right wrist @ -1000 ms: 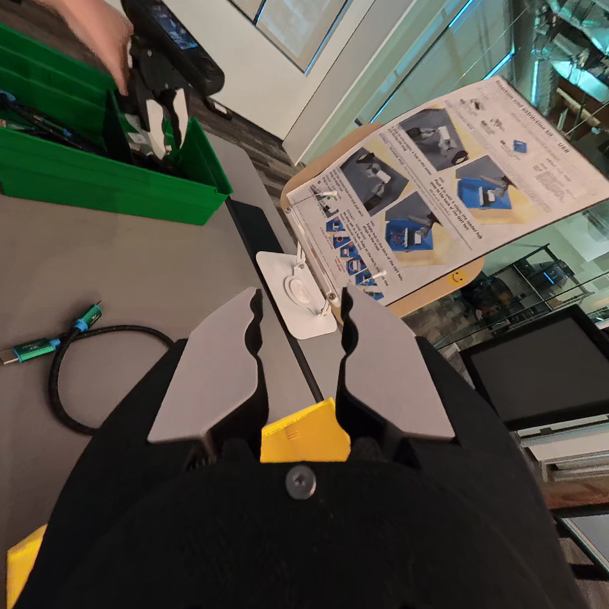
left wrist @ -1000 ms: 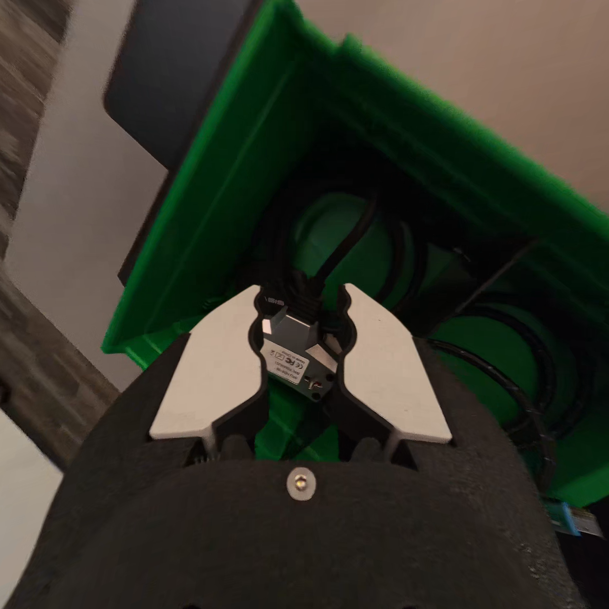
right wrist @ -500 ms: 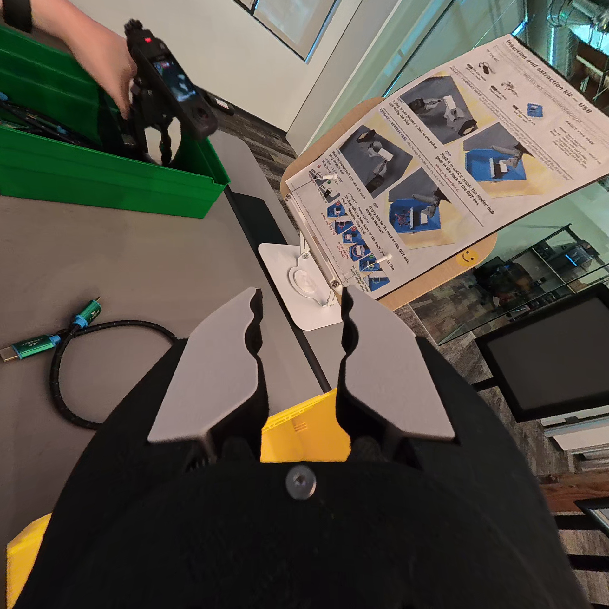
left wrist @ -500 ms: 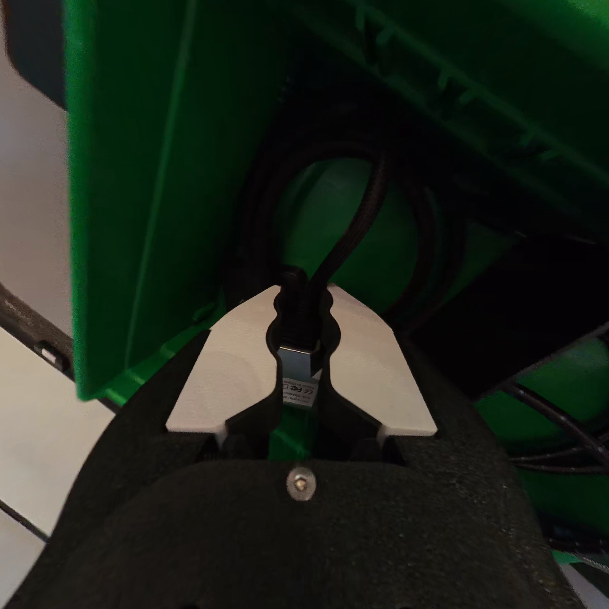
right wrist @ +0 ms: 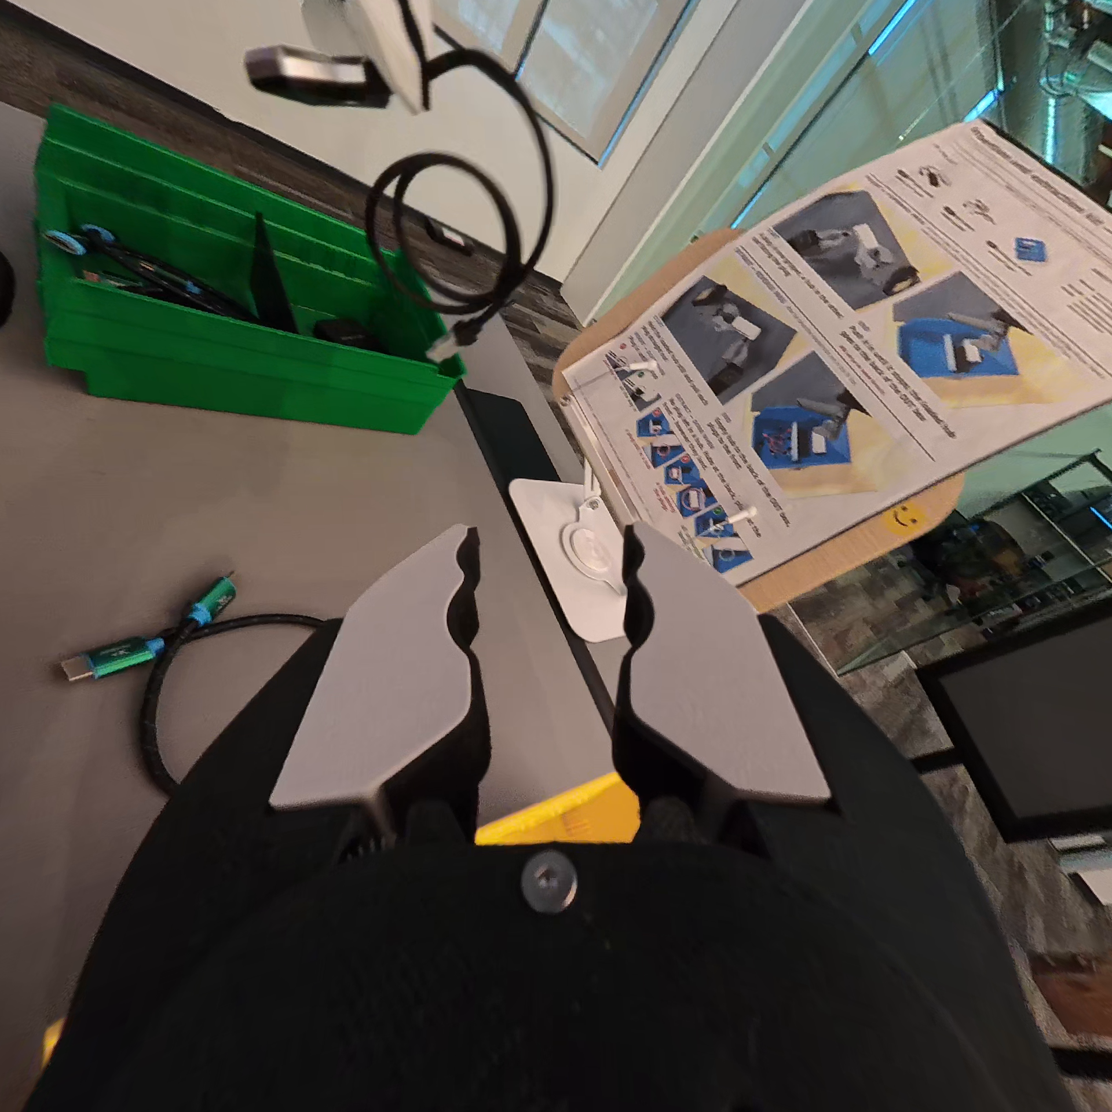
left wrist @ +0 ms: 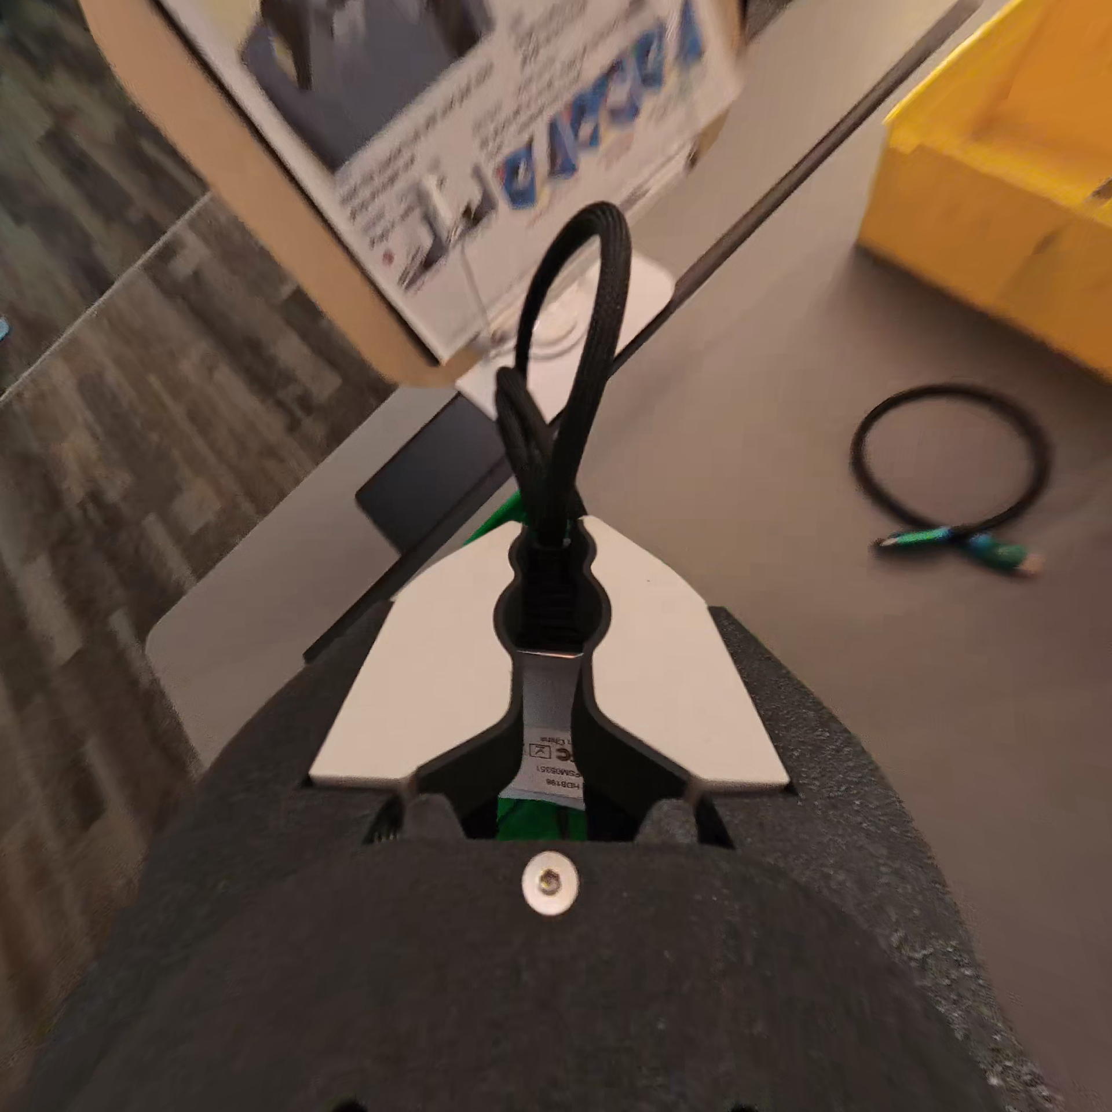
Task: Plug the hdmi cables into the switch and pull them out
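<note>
Your left gripper (left wrist: 550, 535) is clenched on the switch (left wrist: 550, 710), a slim grey metal body with a label strip; its black braided cable (left wrist: 574, 337) loops upward past the fingertips, and in the right wrist view the coils hang in the air above the green bin (right wrist: 240, 373) at the tabletop's far edge; your right gripper (right wrist: 550, 541) stands released and empty, low over the near edge; a green-tipped cable (right wrist: 156, 650) lies mid-table to its left.
</note>
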{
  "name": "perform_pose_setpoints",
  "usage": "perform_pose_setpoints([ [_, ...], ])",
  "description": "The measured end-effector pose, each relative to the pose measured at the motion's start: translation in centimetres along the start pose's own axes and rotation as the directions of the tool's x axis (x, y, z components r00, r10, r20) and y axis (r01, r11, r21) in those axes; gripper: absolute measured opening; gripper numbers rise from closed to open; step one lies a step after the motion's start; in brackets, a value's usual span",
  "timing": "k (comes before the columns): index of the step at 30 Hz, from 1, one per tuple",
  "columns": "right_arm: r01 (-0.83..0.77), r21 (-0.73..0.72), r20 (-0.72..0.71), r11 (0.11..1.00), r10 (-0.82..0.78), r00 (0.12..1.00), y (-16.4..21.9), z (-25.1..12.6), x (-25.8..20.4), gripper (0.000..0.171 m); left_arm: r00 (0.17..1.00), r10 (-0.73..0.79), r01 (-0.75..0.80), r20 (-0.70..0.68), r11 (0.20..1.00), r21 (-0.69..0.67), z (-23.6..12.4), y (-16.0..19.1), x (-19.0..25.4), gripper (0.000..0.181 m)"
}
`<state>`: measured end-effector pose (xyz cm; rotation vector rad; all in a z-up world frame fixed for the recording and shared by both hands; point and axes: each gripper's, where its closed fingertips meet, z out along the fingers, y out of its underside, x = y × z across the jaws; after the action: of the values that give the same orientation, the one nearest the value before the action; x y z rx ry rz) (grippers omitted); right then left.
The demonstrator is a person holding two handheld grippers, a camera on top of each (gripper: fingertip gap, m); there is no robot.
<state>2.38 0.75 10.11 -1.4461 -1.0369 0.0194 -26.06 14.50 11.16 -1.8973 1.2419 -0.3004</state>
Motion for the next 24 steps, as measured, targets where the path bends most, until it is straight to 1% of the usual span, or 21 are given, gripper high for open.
perform_pose_setpoints([
  [3, 0.025, 0.008, 0.042, 1.0, -0.025, 0.999, -0.7, 1.1, -1.5, 0.047, 0.997, -0.05, 0.054, -0.052, 0.995, 0.087, -1.1, -3.2, 2.6, 0.012],
  [6, 0.058, 0.025, 0.087, 0.998, -0.06, 0.994, -1.7, 2.3, -3.3, 0.047, 0.98, -0.109, 0.14, -0.167, 0.973, 0.186, -1.9, -5.9, 6.2, 0.012],
  [9, 0.07, 0.08, 0.139, 0.994, -0.081, 0.987, -3.5, 3.2, -5.3, 0.047, 0.954, -0.118, 0.203, -0.277, 0.932, 0.3, -2.8, -8.5, 9.9, 0.013],
  [12, 0.052, 0.151, 0.194, 0.987, -0.081, 0.978, -5.3, 3.5, -7.2, 0.047, 0.899, -0.142, 0.325, -0.413, 0.851, 0.414, -4.0, -10.9, 13.2, 0.012],
  [16, -0.005, 0.251, 0.254, 0.968, -0.061, 0.965, -7.8, 3.1, -8.9, 0.047, 0.835, -0.136, 0.455, -0.533, 0.715, 0.53, -5.3, -12.9, 15.9, 0.012],
  [20, -0.055, 0.351, 0.27, 0.935, -0.045, 0.962, -10.3, 2.3, -9.7, 0.047, 0.821, -0.086, 0.487, -0.564, 0.621, 0.614, -6.1, -13.6, 17.3, 0.012],
  [23, -0.034, 0.391, 0.23, 0.92, -0.062, 0.971, -11.2, 3.0, -10.4, 0.058, 0.805, -0.137, 0.552, -0.577, 0.528, 0.645, -5.8, -13.6, 16.7, 0.012],
  [24, -0.009, 0.393, 0.191, 0.919, -0.072, 0.979, -11.3, 3.5, -10.4, 0.063, 0.793, -0.15, 0.576, -0.59, 0.499, 0.647, -5.7, -13.6, 16.5, 0.012],
])
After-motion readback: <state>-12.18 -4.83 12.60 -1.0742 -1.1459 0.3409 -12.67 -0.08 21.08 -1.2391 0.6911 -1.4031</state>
